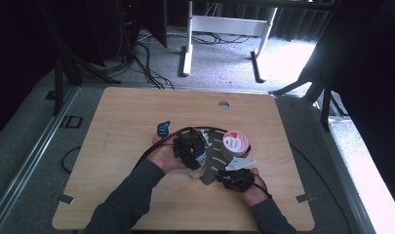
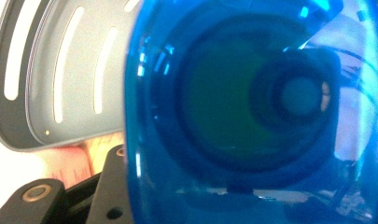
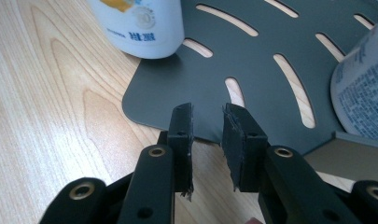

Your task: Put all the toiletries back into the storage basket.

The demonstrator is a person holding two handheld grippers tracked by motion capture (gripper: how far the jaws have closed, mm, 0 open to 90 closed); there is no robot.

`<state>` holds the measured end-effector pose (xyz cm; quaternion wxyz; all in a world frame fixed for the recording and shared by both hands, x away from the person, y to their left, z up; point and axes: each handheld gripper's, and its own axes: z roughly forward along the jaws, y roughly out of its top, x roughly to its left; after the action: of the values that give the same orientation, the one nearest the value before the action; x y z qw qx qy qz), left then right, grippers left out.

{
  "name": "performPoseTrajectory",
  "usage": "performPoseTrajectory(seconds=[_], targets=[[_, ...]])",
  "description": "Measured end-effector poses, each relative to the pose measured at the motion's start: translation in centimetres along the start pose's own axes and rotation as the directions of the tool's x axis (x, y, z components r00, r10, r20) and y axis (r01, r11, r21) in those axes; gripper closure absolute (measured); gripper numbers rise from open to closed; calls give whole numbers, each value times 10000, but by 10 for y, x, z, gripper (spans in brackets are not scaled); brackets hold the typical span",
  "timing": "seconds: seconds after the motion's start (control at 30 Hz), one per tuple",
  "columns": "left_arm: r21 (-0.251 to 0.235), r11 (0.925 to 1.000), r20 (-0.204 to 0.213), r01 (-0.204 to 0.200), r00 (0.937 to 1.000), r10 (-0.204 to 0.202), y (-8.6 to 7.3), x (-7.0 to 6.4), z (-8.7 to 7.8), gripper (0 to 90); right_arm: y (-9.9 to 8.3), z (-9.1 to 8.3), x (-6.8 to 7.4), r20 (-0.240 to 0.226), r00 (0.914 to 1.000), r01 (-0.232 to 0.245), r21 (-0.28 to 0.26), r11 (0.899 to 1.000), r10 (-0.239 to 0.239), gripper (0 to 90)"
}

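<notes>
- The wooden table (image 1: 136,195) bears everything, with the work gathered near its middle and close to the person.
- A grey slotted tray (image 3: 252,60) lies flat on the table. It looks like thin, stiff sheet with a raised wall on one side, so I judge it light and prone to sliding on the smooth wood; the rim is the place to take it.
- A white bottle (image 1: 200,163) stands upright at the tray's near-left corner, its base at the tray's edge in the right gripper view. It is probably light plastic, smooth-sided and easy to tip; a grip low on the body looks safer than the top.
- A round tub with a pink lid (image 1: 235,142) stands on the tray's far right side.
- The left gripper (image 1: 189,146) sits at the bottle's top. In its own view a blue translucent cap (image 2: 252,112) presses against the lens, so I cannot tell how its jaws stand.
- The right gripper (image 3: 207,135) hovers at the tray's near edge, jaws a narrow gap apart and holding nothing.
- A small teal object (image 1: 163,128) lies on the table beyond the left hand.
</notes>
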<state>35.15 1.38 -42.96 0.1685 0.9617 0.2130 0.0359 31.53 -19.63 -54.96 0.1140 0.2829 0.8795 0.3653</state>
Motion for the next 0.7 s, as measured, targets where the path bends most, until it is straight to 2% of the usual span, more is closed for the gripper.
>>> performPoseTrajectory(seconds=[0.27, 0.43, 0.7], targets=[[-43, 9999, 24, 138, 9999, -138, 9, 3, 2, 562, -2, -2, -2, 71, 9999, -73, -30, 10000, 73, 728], [9, 9997, -153, 262, 9995, -262, 14, 7, 3, 562, -2, -2, -2, 55, 9999, -89, -12, 10000, 89, 727], [-170, 9978, -306, 642, 9974, -647, 21, 12, 3, 562, -2, -1, -2, 58, 9999, -113, 0, 9999, 113, 725]])
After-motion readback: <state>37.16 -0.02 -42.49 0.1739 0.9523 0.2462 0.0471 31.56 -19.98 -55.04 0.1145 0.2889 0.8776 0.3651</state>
